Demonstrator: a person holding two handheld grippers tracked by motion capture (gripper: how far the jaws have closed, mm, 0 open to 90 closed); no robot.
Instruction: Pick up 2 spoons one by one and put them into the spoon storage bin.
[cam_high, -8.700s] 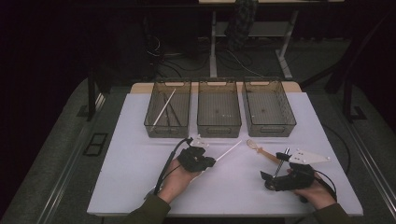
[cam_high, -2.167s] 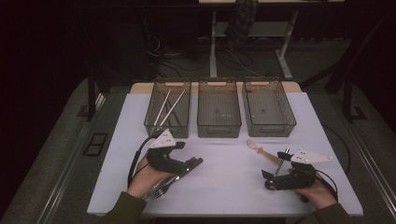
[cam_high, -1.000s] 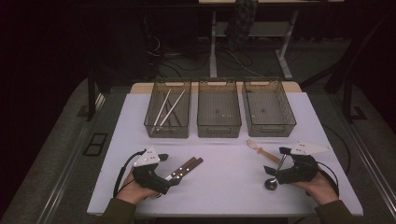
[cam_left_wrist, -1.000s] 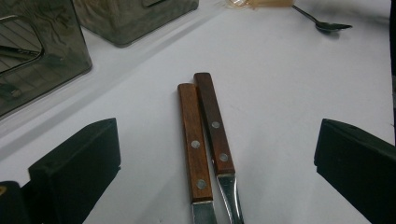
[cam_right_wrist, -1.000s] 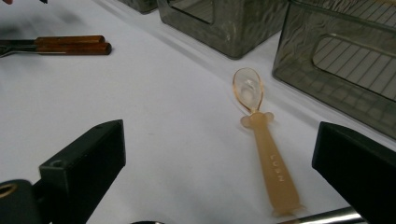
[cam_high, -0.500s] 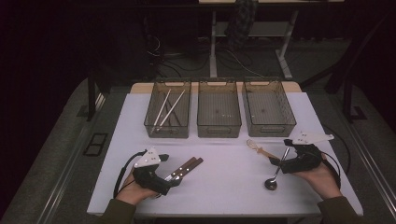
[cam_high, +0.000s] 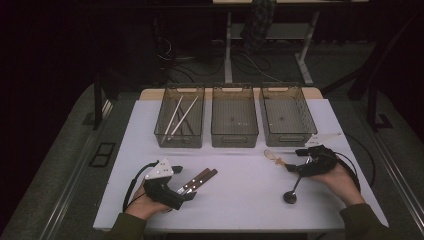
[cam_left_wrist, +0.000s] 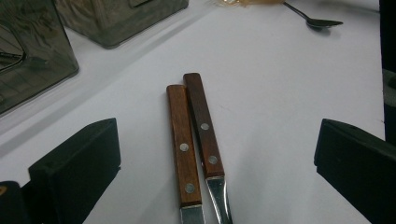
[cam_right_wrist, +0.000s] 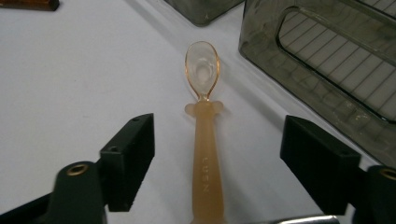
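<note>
Two wooden-handled knives (cam_high: 199, 179) lie side by side on the white table (cam_high: 240, 205), blades toward my left gripper (cam_high: 186, 194). In the left gripper view the open left gripper (cam_left_wrist: 217, 156) has one jaw on each side of the knives (cam_left_wrist: 194, 140), touching neither. A translucent orange spoon (cam_high: 274, 156) lies in front of the right bin. My right gripper (cam_high: 294, 168) is open at its handle end. In the right gripper view the orange spoon (cam_right_wrist: 204, 140) runs up between the wide-apart jaws of the right gripper (cam_right_wrist: 217, 151). A metal spoon (cam_high: 291, 193) lies just nearer than the right gripper.
Three smoky plastic bins stand in a row at the back. The left bin (cam_high: 180, 134) holds light chopsticks (cam_high: 179, 116); the middle bin (cam_high: 235, 135) and right bin (cam_high: 289, 134) look bare. The metal spoon (cam_left_wrist: 314, 19) shows far off in the left gripper view.
My right gripper has moved away from the person and slightly left, from beside the metal spoon to the orange spoon's handle. The left gripper has stayed by the knives for the last second.
</note>
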